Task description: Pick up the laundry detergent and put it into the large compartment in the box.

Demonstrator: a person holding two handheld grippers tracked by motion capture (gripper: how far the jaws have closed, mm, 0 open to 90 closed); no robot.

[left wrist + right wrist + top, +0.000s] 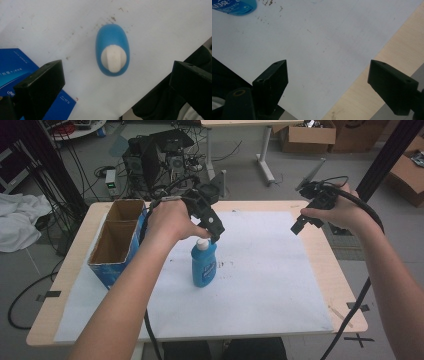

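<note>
1. Both tongs are seen spread wide with nothing pinched: the left gripper [214, 231] is held at the centre of the high view, directly above a blue bottle [204, 262], and the right gripper [301, 223] is held in the upper right of that view, well apart from the bottle.
2. From the left gripper [117, 82] view, the blue bottle [112, 53] is looked down upon at the middle of the frame; its white cap [113, 58] is seen between the two black jaws, which stand wide at the lower left and lower right, untouched by either.
3. The bottle is stood upright on a white sheet [260, 270] near the middle of the high view.
4. Just left of the bottle, a blue cardboard box [116, 242] with two open brown compartments is placed at the left edge of the sheet; its blue side [15, 67] is seen at the lower left of the left gripper view.
5. From the right gripper [328, 82] view, the open jaws are seen over the bare white sheet [317, 40], with the bottle's base [237, 6] at the upper left corner and the wooden table [397, 42] at the right.
6. The sheet is carried by the light wooden table [340, 285], whose edge is seen at the right of the high view.
</note>
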